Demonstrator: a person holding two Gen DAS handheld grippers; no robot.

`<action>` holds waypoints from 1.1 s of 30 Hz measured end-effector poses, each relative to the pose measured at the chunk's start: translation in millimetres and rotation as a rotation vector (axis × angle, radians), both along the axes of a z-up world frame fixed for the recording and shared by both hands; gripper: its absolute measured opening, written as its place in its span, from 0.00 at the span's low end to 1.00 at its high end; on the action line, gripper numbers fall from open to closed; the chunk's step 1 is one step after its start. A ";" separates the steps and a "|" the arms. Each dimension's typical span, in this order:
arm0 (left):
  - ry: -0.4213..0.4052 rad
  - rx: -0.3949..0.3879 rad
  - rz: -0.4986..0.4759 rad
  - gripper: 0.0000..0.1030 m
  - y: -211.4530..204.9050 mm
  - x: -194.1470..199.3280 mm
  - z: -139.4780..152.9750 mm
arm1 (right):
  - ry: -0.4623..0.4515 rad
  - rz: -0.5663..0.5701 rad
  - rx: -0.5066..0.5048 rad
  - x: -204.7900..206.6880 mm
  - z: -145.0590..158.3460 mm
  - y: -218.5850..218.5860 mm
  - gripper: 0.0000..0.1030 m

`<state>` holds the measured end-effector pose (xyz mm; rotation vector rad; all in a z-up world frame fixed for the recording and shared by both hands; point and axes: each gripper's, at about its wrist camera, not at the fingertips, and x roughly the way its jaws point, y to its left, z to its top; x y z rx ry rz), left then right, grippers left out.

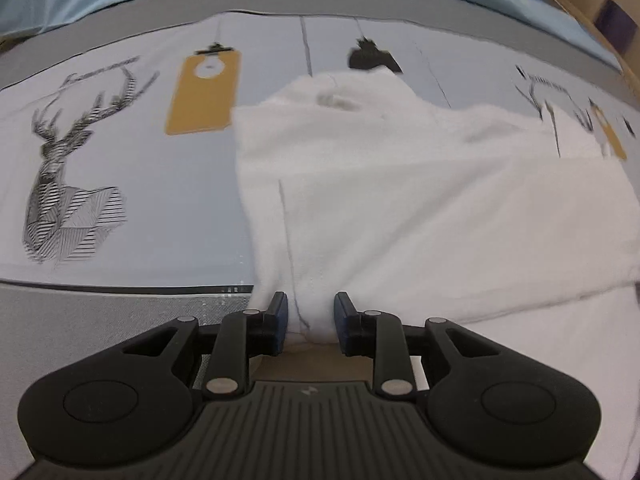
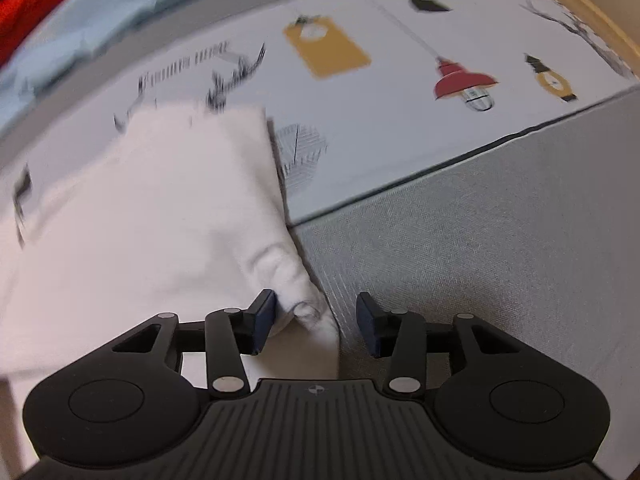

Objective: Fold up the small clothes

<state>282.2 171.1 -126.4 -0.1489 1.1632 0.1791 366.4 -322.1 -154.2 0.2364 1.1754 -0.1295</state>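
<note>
Printed bedsheet (image 1: 140,184); white garment (image 1: 400,200) lies at centre, partly folded. Left gripper (image 1: 311,320) pinches its hem at 6 o'clock; right gripper (image 2: 316,322) apart, corner touching one pad. Final folds remain.

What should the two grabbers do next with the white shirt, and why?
Probably the right gripper should close on the white garment's corner. Its jaws stand apart, and the bunched corner touches only one pad. The left gripper already has a fold of cloth between its pads, seemingly pinched. With both ends held, the edge could be lifted and folded over on the printed bedspread.
</note>
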 end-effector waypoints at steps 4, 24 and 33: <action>-0.053 -0.011 -0.021 0.28 -4.8 -5.1 7.1 | -0.117 0.025 -0.016 -4.0 13.7 2.4 0.41; -0.152 -0.139 0.040 0.31 4.5 -151.2 98.3 | -0.145 0.093 0.016 -116.6 96.4 -19.7 0.48; -0.032 -0.173 0.024 0.26 -5.0 -223.8 50.9 | -0.100 0.045 0.136 -199.5 78.0 -26.4 0.44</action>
